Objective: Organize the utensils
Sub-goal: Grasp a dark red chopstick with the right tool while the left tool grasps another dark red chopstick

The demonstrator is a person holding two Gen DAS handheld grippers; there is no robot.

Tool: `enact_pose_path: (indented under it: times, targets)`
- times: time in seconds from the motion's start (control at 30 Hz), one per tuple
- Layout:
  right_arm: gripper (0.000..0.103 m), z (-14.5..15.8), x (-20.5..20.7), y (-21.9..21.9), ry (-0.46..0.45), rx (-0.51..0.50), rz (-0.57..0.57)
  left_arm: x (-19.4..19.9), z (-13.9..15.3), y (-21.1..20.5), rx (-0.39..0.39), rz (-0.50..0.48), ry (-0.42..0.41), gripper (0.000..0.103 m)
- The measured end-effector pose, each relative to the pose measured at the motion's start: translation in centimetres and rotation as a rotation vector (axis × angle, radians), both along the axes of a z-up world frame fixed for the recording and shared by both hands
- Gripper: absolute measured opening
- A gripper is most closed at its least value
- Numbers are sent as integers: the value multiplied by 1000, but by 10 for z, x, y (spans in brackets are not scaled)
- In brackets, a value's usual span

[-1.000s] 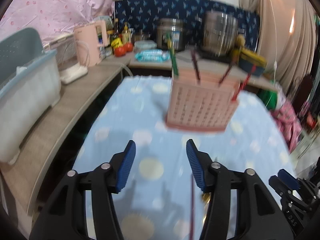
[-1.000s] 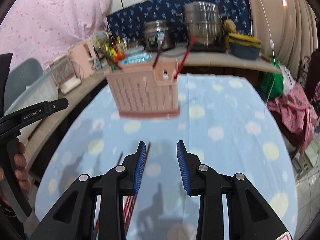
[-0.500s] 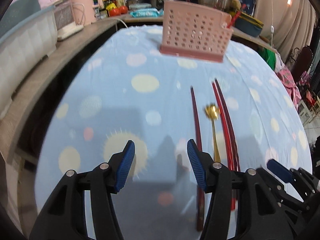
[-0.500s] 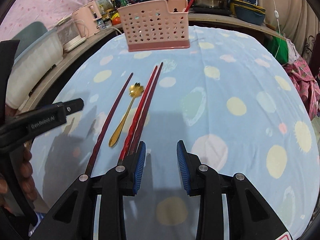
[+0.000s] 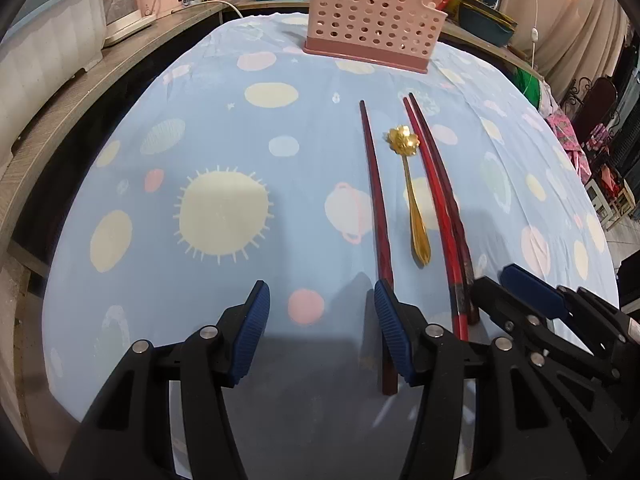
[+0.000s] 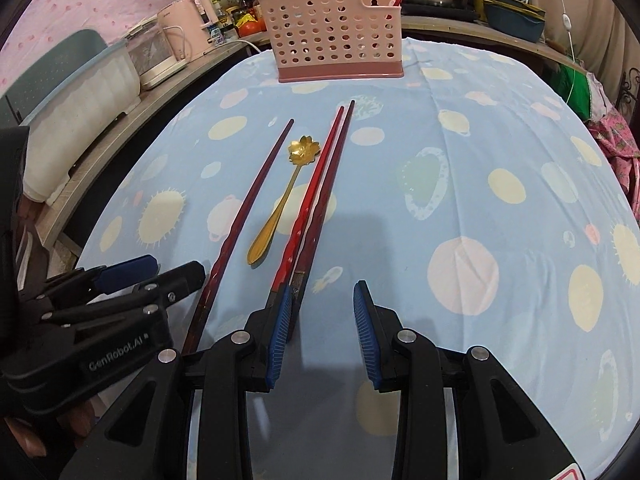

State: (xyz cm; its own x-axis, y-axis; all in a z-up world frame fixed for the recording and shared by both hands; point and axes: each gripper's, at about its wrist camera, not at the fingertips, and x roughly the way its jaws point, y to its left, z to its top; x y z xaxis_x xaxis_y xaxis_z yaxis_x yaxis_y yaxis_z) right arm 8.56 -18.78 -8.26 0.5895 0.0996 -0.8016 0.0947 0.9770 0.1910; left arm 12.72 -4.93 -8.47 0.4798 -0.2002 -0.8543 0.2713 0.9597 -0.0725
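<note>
On cloth: 3 chopsticks (image 6: 320, 188), spoon (image 6: 280, 204) point twd basket (image 6: 332, 32); both jaws apart.

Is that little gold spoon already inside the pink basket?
No, the gold spoon lies flat on the blue tablecloth between the red chopsticks, well short of the pink basket.

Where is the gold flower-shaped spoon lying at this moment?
The gold spoon lies flat on the blue tablecloth, between the single dark red chopstick on its left and the red chopstick pair on its right, bowl toward the pink basket.
</note>
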Motion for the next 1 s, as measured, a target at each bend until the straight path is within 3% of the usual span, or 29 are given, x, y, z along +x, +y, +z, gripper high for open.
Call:
enact_pose_path:
  times: [0.27, 0.4, 0.47, 0.63, 1.0]
  targets:
    - [32, -3, 3, 6, -2, -9, 9, -6, 0, 0, -5, -11, 3, 52]
    - [27, -4, 2, 3, 0, -1, 1, -11, 1, -1, -9, -24, 5, 52]
    - [24, -4, 0, 1, -1, -2, -4, -14, 2, -1, -12, -32, 5, 52]
    - [6, -7, -1, -8, 10, -9, -32, -21, 2, -3, -23, -54, 8, 52]
    - [7, -8, -3, -9, 7, -7, -39, -23, -4, -11, -23, -88, 15, 47]
